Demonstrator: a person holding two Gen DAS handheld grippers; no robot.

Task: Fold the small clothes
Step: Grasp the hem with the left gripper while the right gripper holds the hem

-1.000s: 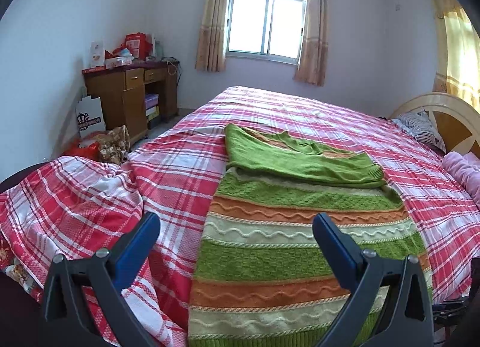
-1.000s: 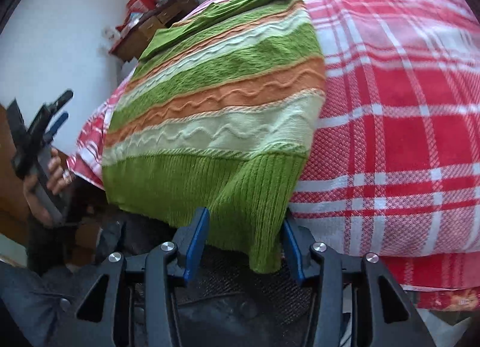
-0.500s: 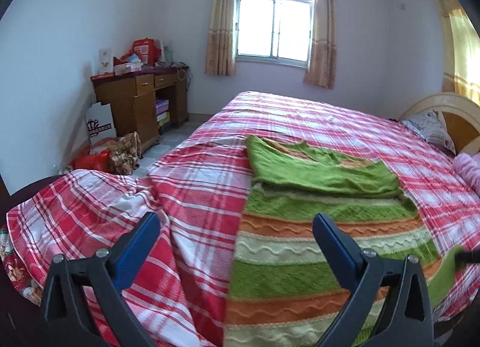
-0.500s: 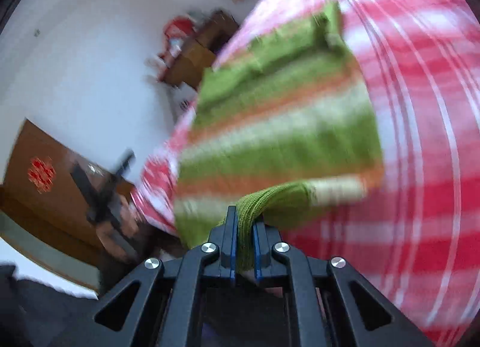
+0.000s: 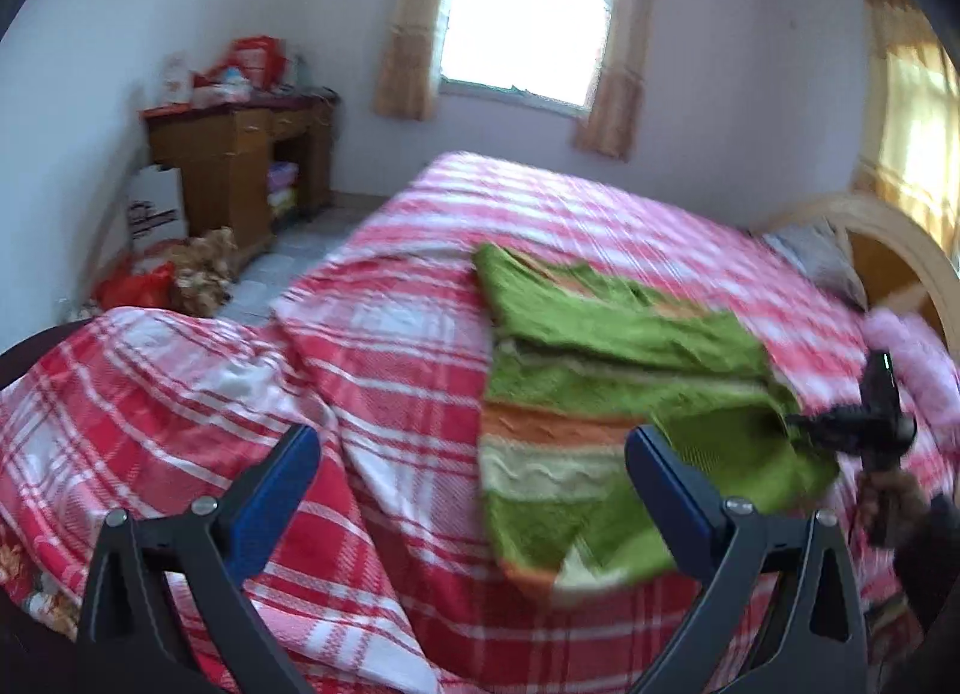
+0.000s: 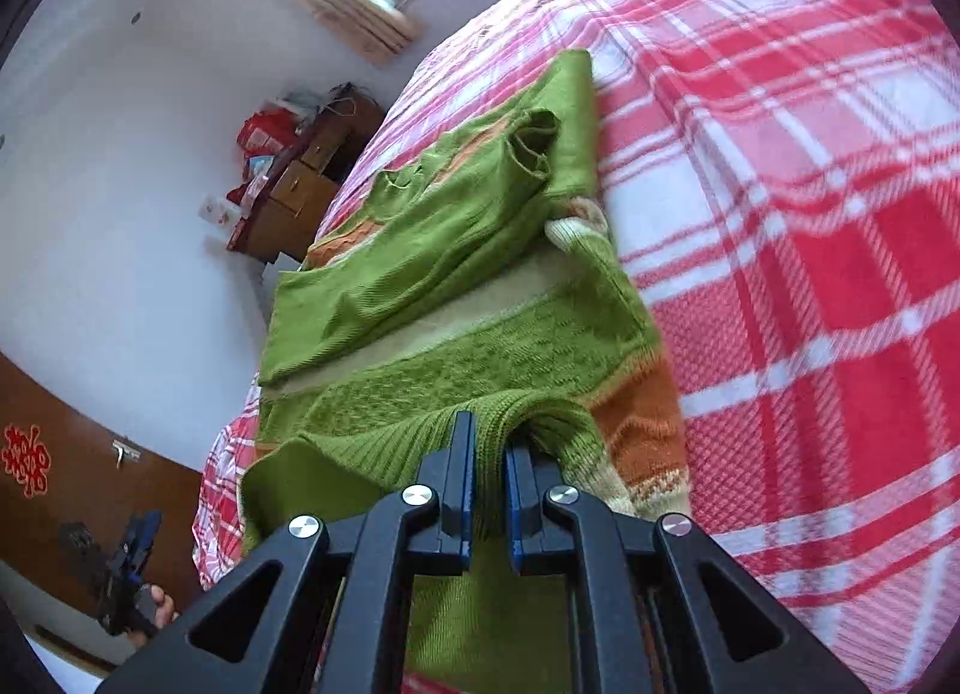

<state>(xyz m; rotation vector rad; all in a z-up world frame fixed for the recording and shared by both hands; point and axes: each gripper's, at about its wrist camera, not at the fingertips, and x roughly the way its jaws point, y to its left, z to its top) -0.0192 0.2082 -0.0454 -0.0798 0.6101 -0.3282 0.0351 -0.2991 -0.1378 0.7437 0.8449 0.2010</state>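
A green knit sweater (image 5: 606, 370) with orange and cream stripes lies on the red plaid bed (image 5: 420, 346), its sleeves folded across the chest. My right gripper (image 6: 487, 454) is shut on the sweater's ribbed green hem (image 6: 420, 430) and holds that corner lifted and doubled over the striped body. In the left wrist view the right gripper (image 5: 864, 424) shows at the sweater's right edge, held by a hand. My left gripper (image 5: 474, 484) stands open above the bedspread, left of the sweater, with nothing between its fingers.
A wooden desk (image 5: 240, 153) with boxes and bags stands by the far left wall, under a curtained window (image 5: 528, 27). Bags (image 5: 174, 280) lie on the floor beside the bed. A wooden headboard (image 5: 894, 250) and pink pillow (image 5: 918, 352) are at the right.
My right gripper closed on the hanging hem and carried it up over the sweater toward the sleeves. My left gripper drifted left, away from the sweater, still open.
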